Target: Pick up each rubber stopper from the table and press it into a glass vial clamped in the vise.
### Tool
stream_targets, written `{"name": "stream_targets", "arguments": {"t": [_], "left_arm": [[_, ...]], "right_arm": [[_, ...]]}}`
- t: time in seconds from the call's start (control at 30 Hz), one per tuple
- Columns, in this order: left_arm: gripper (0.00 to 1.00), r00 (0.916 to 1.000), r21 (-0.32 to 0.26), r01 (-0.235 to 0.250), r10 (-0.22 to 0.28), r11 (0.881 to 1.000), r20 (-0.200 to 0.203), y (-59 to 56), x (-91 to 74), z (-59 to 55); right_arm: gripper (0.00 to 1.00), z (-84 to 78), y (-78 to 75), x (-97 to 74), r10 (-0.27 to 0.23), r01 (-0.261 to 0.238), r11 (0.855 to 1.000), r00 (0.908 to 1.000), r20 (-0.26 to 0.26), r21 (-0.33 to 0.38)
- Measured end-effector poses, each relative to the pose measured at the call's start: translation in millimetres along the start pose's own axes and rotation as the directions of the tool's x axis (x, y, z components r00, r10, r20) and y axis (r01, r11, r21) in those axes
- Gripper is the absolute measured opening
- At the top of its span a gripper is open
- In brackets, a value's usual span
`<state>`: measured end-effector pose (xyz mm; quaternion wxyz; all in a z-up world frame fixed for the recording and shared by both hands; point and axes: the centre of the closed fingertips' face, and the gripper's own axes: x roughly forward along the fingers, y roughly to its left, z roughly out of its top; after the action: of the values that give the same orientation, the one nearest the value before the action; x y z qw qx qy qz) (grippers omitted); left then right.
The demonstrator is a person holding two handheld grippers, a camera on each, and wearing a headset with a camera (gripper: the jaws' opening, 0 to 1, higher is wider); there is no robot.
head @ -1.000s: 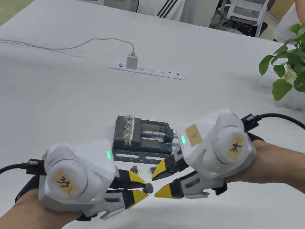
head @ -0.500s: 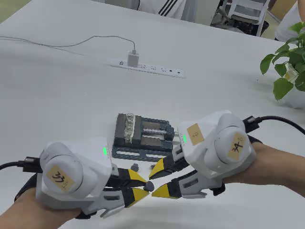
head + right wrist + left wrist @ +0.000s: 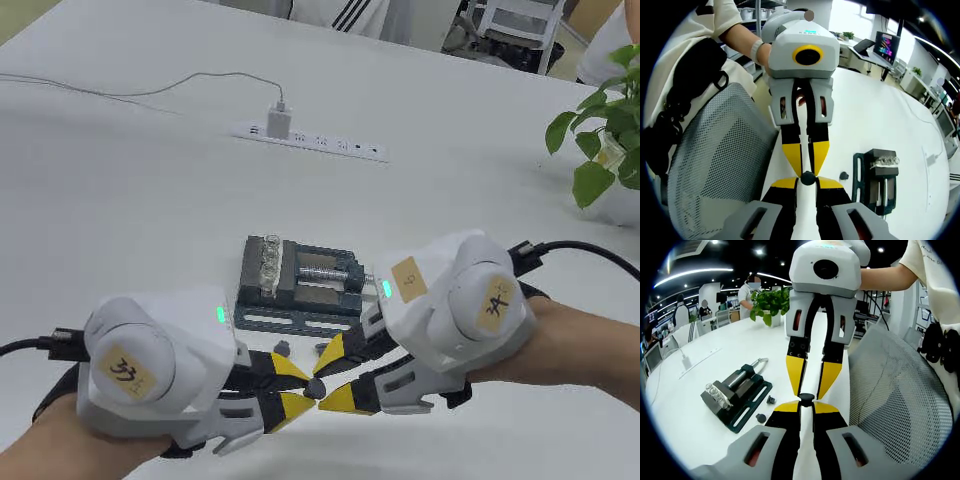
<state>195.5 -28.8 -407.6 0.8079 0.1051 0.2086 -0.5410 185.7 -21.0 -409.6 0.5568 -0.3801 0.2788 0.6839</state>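
Stopper (image 3: 316, 388) unmoved; left gripper view w/ chair (image 3: 900, 390).

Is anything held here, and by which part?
A rubber stopper, pinched by its sides at the tips of the left gripper; the right gripper flanks it, grip unclear.

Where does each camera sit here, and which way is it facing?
Head view: on the person's head, looking forward and down at the vise, left gripper and right gripper; both forearms show.
Left gripper view: on the left gripper, looking along its jaws at the right gripper; right arm and torso show.
Right gripper view: on the right gripper, facing the left gripper; left wrist and torso show.
Shared: the rubber stopper between meeting tips, and the vise.
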Motion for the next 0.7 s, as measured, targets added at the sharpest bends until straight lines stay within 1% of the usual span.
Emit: {"name": "stream_targets", "arguments": {"t": [0.47,0.57,0.6,0.67,0.7], "left_arm": [[0.05,0.9999,-0.024,-0.007,0.007,1.0,0.012,0.5,1.1,-0.1],[0.05,0.9999,-0.006,-0.009,0.009,1.0,0.008,0.5,1.2,-0.4],[0.05,0.9999,0.014,-0.013,0.013,1.0,0.005,0.3,1.4,-0.4],[0.05,0.9999,0.025,-0.012,0.012,1.0,0.0,-0.3,1.9,-0.2],[0.05,0.9999,0.041,-0.012,0.012,0.999,-0.005,-0.3,2.2,-0.2]], "right_arm": [[0.08,0.0,-2.3,-0.1,-0.015,0.015,1.0,0.9999,-0.001,0.008],[0.08,0.3,-2.4,-0.7,-0.011,0.011,1.0,0.9999,0.001,0.018],[0.08,0.3,-2.7,-0.9,-0.01,0.01,1.0,0.9999,0.001,0.025],[0.08,0.0,-2.3,-1.0,-0.007,0.007,1.0,1.0,0.0,0.027],[0.07,-0.1,-2.1,-1.1,-0.006,0.006,1.0,1.0,-0.001,0.027]]}}
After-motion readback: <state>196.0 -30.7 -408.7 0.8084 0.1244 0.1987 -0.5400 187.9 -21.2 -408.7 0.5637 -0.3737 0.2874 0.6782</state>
